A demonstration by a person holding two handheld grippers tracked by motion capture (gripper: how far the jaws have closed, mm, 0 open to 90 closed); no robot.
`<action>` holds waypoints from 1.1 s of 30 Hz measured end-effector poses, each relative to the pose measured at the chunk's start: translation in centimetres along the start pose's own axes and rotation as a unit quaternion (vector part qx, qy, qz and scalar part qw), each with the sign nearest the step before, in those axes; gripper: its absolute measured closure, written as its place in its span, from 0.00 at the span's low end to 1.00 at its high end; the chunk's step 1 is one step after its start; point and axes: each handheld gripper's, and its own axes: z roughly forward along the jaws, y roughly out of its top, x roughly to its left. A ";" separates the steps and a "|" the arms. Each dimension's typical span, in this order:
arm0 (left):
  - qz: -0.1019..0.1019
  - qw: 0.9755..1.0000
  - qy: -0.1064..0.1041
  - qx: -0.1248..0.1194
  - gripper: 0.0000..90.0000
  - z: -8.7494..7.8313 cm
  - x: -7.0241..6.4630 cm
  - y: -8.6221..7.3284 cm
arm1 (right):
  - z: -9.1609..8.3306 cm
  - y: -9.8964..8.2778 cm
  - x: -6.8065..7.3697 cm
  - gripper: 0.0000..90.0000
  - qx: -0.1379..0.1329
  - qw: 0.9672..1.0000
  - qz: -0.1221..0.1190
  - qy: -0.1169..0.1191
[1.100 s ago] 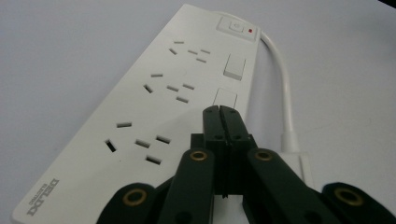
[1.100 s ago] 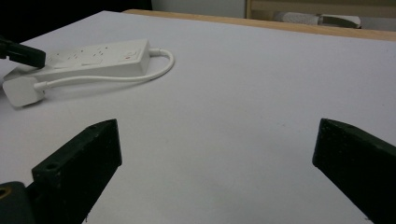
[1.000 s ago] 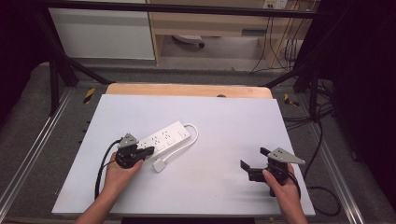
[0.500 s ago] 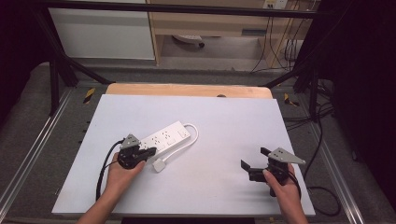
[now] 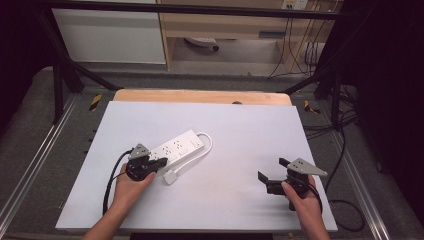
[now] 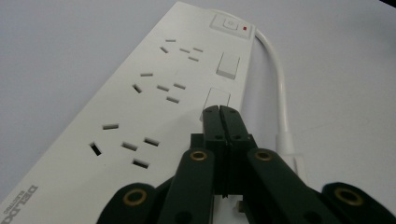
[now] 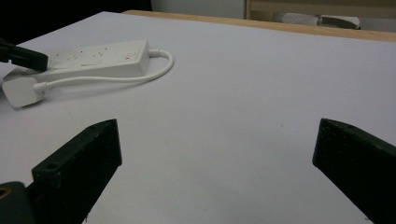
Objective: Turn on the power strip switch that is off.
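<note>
L tongs (image 6: 219,109) are pressing clenched tips on the power strip (image 5: 176,148) by a switch. R tongs (image 5: 272,175) are sitting released on the counter (image 5: 240,130), well apart.

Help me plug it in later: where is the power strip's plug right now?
In the high view the plug lies on the white table, left of centre, just in front of the power strip and beside the left gripper.

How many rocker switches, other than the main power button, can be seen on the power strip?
2 visible on the power strip, in the left gripper view: one below the power button, one at the shut left gripper tips. More may be hidden beneath the gripper.
</note>
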 end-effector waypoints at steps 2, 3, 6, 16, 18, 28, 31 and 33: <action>0.000 1.000 0.002 0.000 1.00 0.0 0.0 0.0 | 0.0 0.0 0.0 0.02 0.000 1.000 0.000 0.000; 0.000 1.000 0.003 0.000 1.00 0.0 0.0 0.0 | 0.0 0.0 0.0 0.02 0.000 1.000 0.001 0.000; -0.002 1.000 0.004 0.000 1.00 0.0 0.0 0.1 | 0.0 0.0 0.0 0.02 0.000 1.000 0.001 0.001; -0.002 1.000 0.000 -0.012 1.00 -0.2 -0.3 0.7 | -0.1 0.0 0.0 0.02 -0.001 1.000 0.002 0.000; -0.004 1.000 0.001 -0.016 1.00 -0.2 -0.3 0.7 | -0.1 0.0 0.0 0.02 -0.001 1.000 0.002 0.000; -0.010 0.999 0.007 -0.037 0.82 -0.9 -0.3 1.3 | -0.1 0.0 0.0 0.02 -0.001 1.000 0.001 0.000; -0.009 0.999 0.004 -0.042 0.74 -1.0 -0.4 1.6 | -0.1 0.0 0.0 0.02 -0.001 1.000 0.001 0.000; -0.006 0.999 -0.003 -0.044 0.68 -1.0 -0.5 1.8 | -0.1 0.0 0.0 0.02 -0.001 1.000 0.001 0.000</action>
